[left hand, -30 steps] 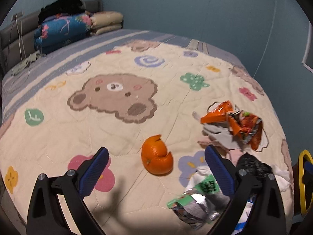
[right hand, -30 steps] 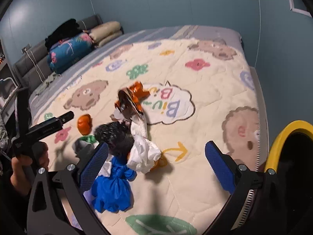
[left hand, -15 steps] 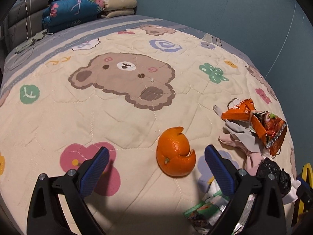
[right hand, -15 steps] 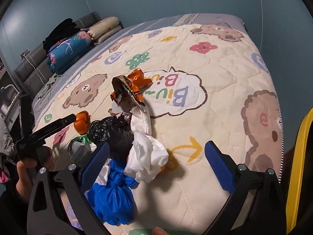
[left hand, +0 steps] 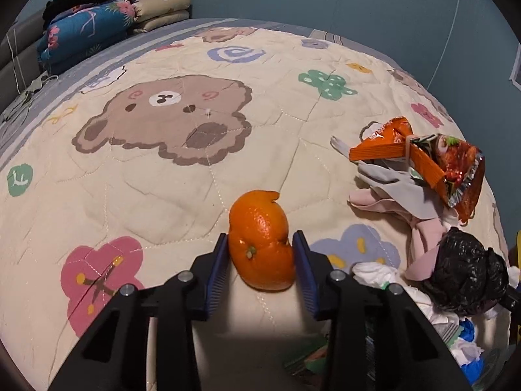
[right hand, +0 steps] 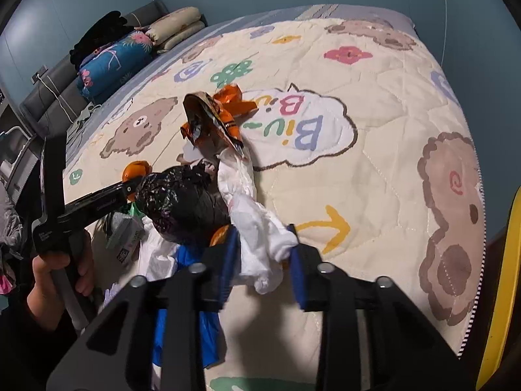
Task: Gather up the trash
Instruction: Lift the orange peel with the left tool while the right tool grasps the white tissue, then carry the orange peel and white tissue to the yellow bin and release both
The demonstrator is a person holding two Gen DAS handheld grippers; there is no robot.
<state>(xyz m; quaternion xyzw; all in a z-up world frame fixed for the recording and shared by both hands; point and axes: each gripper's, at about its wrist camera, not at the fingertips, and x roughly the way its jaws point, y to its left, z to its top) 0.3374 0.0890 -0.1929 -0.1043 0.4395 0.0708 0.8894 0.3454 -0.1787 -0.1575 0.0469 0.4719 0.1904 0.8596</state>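
Your left hand-held gripper [left hand: 260,254] clamps the orange peel [left hand: 262,241] on the bed [left hand: 162,195]; your right hand-held gripper [right hand: 262,254] pinches the white bag [right hand: 260,241].

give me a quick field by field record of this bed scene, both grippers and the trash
surface: quilted bedspread with bear and flower prints
left gripper: pads against both sides of the orange peel, which rests on the quilt
right gripper: pads on either side of the white plastic bag
other trash: orange snack wrapper, black plastic bag, blue plastic bag
other items: grey and pink cloth; folded bedding by the headboard
bin: yellow rim at the right edge
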